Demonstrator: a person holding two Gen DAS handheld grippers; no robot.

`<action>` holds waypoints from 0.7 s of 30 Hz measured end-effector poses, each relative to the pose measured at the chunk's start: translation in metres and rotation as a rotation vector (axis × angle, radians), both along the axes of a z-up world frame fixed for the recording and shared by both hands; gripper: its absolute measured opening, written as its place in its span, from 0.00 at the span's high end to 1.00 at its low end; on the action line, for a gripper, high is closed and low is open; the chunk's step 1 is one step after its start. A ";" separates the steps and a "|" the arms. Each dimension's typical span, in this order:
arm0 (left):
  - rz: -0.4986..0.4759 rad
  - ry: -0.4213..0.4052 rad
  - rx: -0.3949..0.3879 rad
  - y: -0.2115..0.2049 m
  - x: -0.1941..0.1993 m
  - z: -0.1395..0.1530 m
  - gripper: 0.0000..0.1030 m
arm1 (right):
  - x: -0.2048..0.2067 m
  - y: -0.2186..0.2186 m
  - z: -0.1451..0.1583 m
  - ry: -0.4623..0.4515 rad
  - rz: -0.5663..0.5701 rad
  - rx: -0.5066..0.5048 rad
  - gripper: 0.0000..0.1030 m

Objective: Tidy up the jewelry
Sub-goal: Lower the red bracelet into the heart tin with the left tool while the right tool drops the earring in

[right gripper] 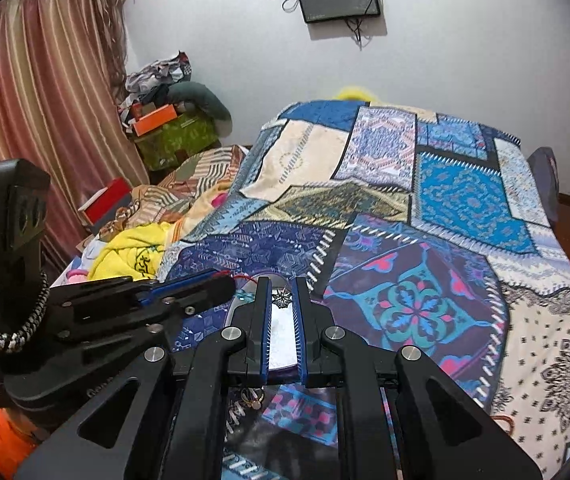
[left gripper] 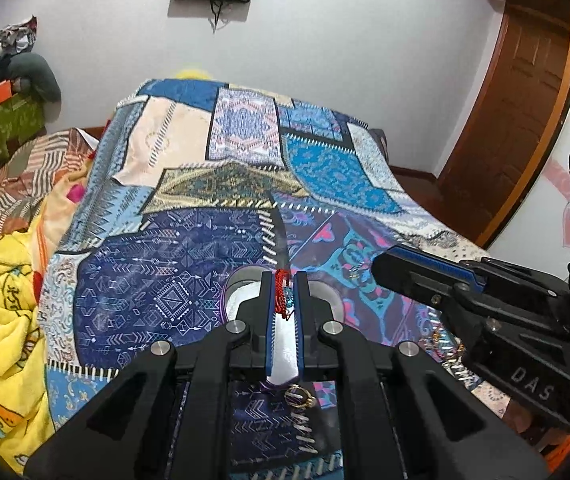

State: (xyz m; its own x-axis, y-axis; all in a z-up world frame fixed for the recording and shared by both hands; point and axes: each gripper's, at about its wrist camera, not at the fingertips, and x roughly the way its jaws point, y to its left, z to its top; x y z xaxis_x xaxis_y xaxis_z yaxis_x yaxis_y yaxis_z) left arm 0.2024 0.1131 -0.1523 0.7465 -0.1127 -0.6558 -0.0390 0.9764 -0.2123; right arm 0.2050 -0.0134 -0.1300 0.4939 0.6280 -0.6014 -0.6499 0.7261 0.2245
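Through my left wrist camera, my left gripper (left gripper: 284,280) is pinched tight on a red beaded bracelet (left gripper: 281,292) over a purple-rimmed white dish (left gripper: 241,298) on the patchwork bedspread (left gripper: 157,288), with a gold ring (left gripper: 299,394) lying at six o'clock from the dish and my right gripper (left gripper: 381,266) at three o'clock. Through my right wrist camera, my right gripper (right gripper: 282,286) is clamped on a small dark star-shaped pendant (right gripper: 282,299) above the same dish (right gripper: 281,340), my left gripper (right gripper: 221,284) at nine o'clock.

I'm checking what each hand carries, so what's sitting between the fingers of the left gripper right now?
In the left wrist view, a red beaded string with a small blue piece is pinched in the left gripper, above the white-lined round box.
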 end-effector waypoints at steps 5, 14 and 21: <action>-0.009 0.038 -0.007 0.004 0.012 -0.017 0.93 | 0.011 0.006 -0.017 0.039 0.006 -0.027 0.91; -0.013 0.075 -0.031 0.015 0.025 -0.034 0.93 | 0.020 0.015 -0.039 0.083 0.015 -0.074 0.91; -0.022 0.089 -0.044 0.017 0.025 -0.037 0.93 | 0.021 0.019 -0.048 0.093 0.025 -0.101 0.91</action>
State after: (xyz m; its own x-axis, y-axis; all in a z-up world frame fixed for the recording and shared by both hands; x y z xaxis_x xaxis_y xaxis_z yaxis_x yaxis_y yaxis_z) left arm 0.2275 0.1299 -0.1893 0.6822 -0.1591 -0.7136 -0.0382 0.9669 -0.2521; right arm 0.2264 0.0059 -0.1782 0.4182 0.5728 -0.7050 -0.6474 0.7323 0.2110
